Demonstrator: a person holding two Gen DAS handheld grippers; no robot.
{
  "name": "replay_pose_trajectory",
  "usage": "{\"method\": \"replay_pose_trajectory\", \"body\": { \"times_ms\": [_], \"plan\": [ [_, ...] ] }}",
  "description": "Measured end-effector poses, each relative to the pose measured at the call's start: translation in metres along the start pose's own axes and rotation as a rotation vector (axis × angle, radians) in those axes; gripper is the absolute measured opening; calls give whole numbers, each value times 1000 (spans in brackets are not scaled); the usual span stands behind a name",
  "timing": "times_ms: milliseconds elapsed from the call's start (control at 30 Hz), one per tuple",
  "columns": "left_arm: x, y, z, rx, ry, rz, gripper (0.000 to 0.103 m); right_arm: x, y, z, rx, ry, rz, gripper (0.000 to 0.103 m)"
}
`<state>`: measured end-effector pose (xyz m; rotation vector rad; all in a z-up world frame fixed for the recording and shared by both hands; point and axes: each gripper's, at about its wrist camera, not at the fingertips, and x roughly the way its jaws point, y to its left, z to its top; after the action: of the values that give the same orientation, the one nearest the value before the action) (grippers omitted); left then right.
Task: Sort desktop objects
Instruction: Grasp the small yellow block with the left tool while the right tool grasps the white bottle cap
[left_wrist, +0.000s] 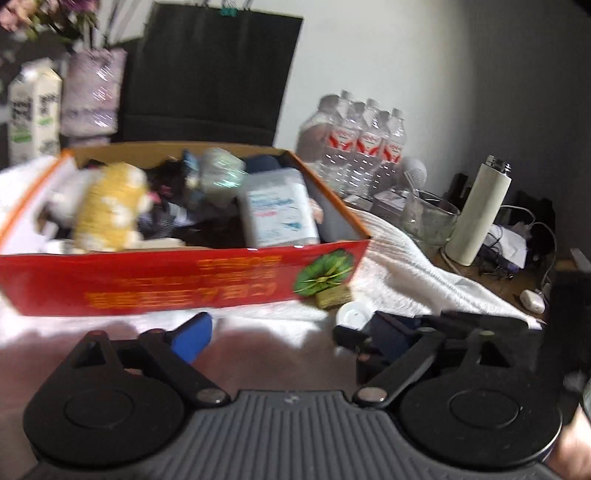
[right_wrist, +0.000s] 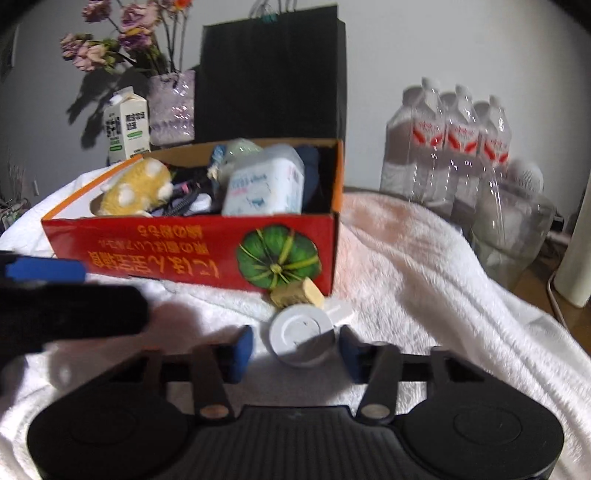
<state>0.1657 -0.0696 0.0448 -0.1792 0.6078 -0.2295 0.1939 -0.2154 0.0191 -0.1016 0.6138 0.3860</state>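
Observation:
A red cardboard box with a pumpkin picture stands on a white fleece cloth. It holds a yellow plush toy, a white tissue pack and several other items. In front of its right corner lie a cork and a white round lid. My right gripper is open, its blue pads either side of the lid, not touching. My left gripper is open and empty in front of the box; the lid lies near its right finger.
Behind the box stand a black paper bag, a milk carton and a vase of dried flowers. To the right are a pack of water bottles, a glass jar, a white flask and cables on the desk.

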Motion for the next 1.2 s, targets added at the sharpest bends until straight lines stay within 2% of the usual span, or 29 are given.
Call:
{"method": "replay_pose_trajectory", "body": {
  "times_ms": [67, 167, 300, 367, 433, 467, 533, 633, 733, 867, 1100, 1200],
  "plan": [
    [15, -2, 4, -36, 15, -25, 82, -5, -7, -3, 49, -17, 11, 38],
    [37, -9, 9, -76, 38, -64, 81, -18, -19, -10, 121, -43, -18, 38],
    [63, -21, 13, -85, 65, -65, 79, -30, -34, -16, 167, -42, -77, 38],
    [75, -26, 13, -108, 78, -42, 74, -32, -41, -19, 202, -40, -68, 38],
    [83, -33, 13, -110, 75, 10, 59, -33, -42, -18, 197, -46, -71, 38],
    [85, -35, 12, -111, 74, 27, 58, -34, -41, -18, 188, -50, -76, 38],
    [88, -37, 10, -118, 72, 42, 34, -35, -39, -17, 172, -48, -79, 38],
    [84, -36, 9, -120, 71, 56, 33, -37, -39, -17, 177, -49, -60, 38],
    [63, -33, 7, -125, 58, 89, 33, -37, -41, -16, 193, -52, -46, 38],
    [12, -22, 0, -105, 17, 127, 33, -38, -36, -15, 180, -57, -22, 38],
    [-89, -5, -39, -36, -62, 232, 33, -53, -17, -13, 115, -111, 26, 38],
    [-120, -2, -54, -5, -74, 236, 33, -70, 0, -14, 109, -112, 39, 38]
  ]
}}
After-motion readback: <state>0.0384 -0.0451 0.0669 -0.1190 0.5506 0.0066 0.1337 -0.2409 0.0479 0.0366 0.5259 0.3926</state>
